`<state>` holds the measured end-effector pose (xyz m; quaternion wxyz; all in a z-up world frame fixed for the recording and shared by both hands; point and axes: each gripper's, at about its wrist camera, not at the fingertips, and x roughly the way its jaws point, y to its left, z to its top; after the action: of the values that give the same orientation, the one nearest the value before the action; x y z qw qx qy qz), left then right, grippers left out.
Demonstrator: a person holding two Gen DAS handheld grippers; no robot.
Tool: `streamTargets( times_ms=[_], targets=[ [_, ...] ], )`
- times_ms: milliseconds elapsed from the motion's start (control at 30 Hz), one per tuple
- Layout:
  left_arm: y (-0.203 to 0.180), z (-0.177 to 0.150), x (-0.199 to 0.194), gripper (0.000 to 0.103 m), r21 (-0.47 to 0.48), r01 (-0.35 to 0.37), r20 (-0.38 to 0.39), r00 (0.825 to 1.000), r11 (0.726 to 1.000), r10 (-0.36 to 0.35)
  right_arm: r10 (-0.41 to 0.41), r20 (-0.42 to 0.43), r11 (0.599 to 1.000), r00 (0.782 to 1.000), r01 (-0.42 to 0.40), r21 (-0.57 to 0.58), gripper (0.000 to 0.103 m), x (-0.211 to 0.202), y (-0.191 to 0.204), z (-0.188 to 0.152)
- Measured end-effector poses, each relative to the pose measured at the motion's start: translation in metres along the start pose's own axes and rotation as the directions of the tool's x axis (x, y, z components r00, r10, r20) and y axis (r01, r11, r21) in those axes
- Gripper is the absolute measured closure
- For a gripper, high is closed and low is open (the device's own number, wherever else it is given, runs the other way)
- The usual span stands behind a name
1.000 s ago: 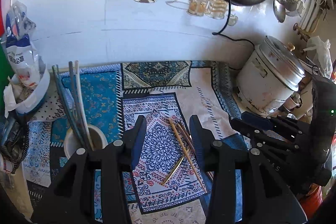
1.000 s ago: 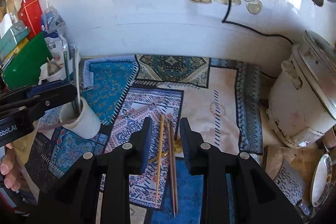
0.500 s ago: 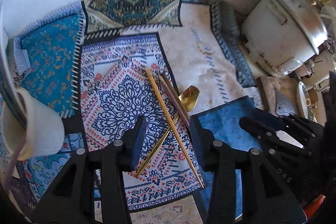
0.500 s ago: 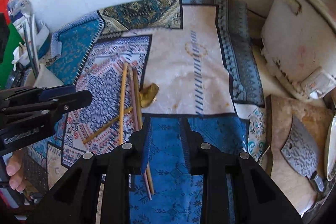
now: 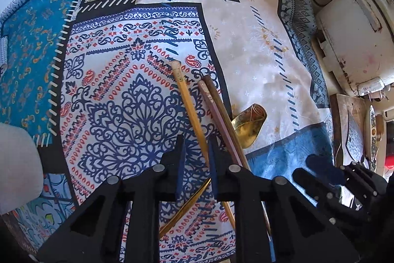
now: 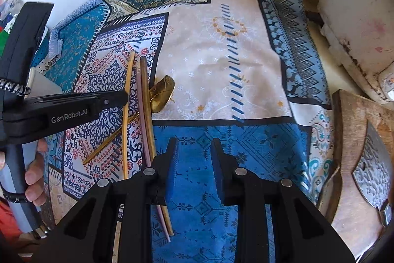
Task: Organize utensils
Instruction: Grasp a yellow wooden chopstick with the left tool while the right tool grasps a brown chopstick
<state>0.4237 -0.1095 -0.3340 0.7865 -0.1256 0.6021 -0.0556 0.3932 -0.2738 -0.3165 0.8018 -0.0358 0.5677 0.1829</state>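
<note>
A yellow chopstick, a pink chopstick and a brown chopstick lie side by side on the patterned cloth, across a gold spoon. My left gripper is open just above the cloth, its jaws on either side of the yellow chopstick. In the right wrist view the left gripper hovers over the yellow chopstick, beside the pink one and the spoon. My right gripper is open and empty over the blue patch.
A white cup stands at the left edge. A white rice cooker stands at the right by the wall. A wooden board with a cleaver lies at the right.
Both grippers have dropped and tilted down towards the cloth. The left one has closed in on the chopsticks, now straddling the yellow one. The cup has slid to the left edge of view.
</note>
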Motion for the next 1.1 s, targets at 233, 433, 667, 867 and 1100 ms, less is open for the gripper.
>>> streamTargets(
  times_ms=[233, 433, 667, 867, 1100],
  targets=[
    [-0.003, 0.008, 0.008, 0.094, 0.002, -0.009, 0.015, 1.0, 1.0, 0.009, 0.034, -0.04, 0.998, 0.999, -0.036, -0.055, 0.079, 0.018, 0.012, 0.007],
    [-0.005, 0.018, 0.014, 0.098, 0.014, 0.007, 0.011, 1.0, 1.0, -0.007, 0.06, -0.071, 0.995, 0.996, -0.066, -0.081, 0.079, 0.029, 0.018, 0.013],
    [0.017, 0.005, -0.007, 0.099, 0.0, -0.001, 0.023, 1.0, 1.0, 0.001, 0.077, -0.081, 0.991, 0.994, -0.085, -0.106, 0.079, 0.031, 0.025, 0.021],
    [0.024, -0.009, -0.031, 0.099, 0.002, 0.004, 0.062, 0.998, 1.0, -0.004, 0.093, -0.073, 0.988, 0.993, -0.101, -0.114, 0.079, 0.029, 0.031, 0.025],
    [0.017, -0.017, -0.046, 0.099, 0.015, -0.013, 0.108, 0.994, 1.0, 0.011, 0.019, -0.057, 0.99, 0.998, -0.027, -0.135, 0.079, 0.039, 0.044, 0.031]
  ],
)
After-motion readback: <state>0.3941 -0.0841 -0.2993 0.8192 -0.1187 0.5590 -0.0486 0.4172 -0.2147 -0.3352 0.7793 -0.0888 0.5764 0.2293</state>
